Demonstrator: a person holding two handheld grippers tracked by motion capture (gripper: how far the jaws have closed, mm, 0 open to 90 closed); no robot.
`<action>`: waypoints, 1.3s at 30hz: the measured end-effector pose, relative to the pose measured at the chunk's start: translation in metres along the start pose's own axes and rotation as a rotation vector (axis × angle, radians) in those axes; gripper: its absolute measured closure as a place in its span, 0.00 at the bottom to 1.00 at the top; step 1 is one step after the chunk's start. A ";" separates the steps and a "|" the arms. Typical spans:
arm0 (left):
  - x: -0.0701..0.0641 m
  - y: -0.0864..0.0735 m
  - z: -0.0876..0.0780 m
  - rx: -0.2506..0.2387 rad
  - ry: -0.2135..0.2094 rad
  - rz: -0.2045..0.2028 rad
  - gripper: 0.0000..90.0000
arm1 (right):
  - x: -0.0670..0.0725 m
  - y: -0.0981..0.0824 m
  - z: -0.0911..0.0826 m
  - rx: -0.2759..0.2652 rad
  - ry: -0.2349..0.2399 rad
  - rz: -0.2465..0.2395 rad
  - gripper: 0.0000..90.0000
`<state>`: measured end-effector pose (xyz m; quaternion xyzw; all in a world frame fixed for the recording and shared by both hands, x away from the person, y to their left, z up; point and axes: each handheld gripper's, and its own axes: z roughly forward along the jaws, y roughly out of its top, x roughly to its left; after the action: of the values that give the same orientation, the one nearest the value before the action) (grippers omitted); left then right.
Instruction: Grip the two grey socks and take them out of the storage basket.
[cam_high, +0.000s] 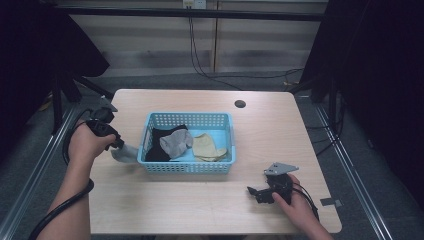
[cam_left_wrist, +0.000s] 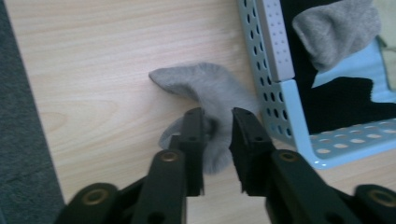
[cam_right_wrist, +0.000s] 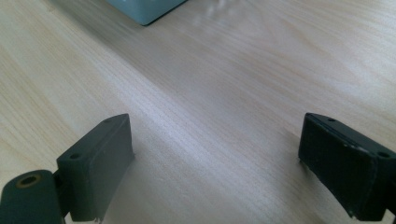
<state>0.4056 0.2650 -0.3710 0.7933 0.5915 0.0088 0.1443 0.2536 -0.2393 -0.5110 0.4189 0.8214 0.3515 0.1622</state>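
Grey sock on table, just outside left wall of blue basket. Left gripper jaws nearly shut, pinching sock's mid fold. Soft, light, limp; likely droops when lifted, so bunched middle suits grip. Long axis runs away from gripper, far end bending away from basket. Right gripper, front-right of basket: jaws wide apart, holding nothing.

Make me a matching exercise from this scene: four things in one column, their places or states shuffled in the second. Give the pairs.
Things:
1. Black sock
2. Beige sock
3. Left gripper
4. Right gripper

Places or states:
A. Open, over bare table
B. Right end of the basket
C. Left end of the basket
D. Closed on the grey sock outside the basket

Pairs: 1-C, 2-B, 3-D, 4-A
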 end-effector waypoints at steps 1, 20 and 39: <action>-0.001 0.001 -0.002 0.000 0.001 0.008 0.79 | 0.000 0.000 0.000 0.000 0.000 0.000 0.10; -0.057 0.030 0.005 -0.052 -0.059 0.138 0.59 | 0.000 0.000 0.000 -0.002 0.001 -0.002 0.10; -0.085 0.044 0.039 -0.047 -0.086 0.163 0.55 | 0.000 0.000 0.000 -0.003 0.001 -0.002 0.10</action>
<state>0.4283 0.1651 -0.3840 0.8348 0.5178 0.0004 0.1870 0.2538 -0.2393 -0.5112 0.4178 0.8214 0.3526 0.1628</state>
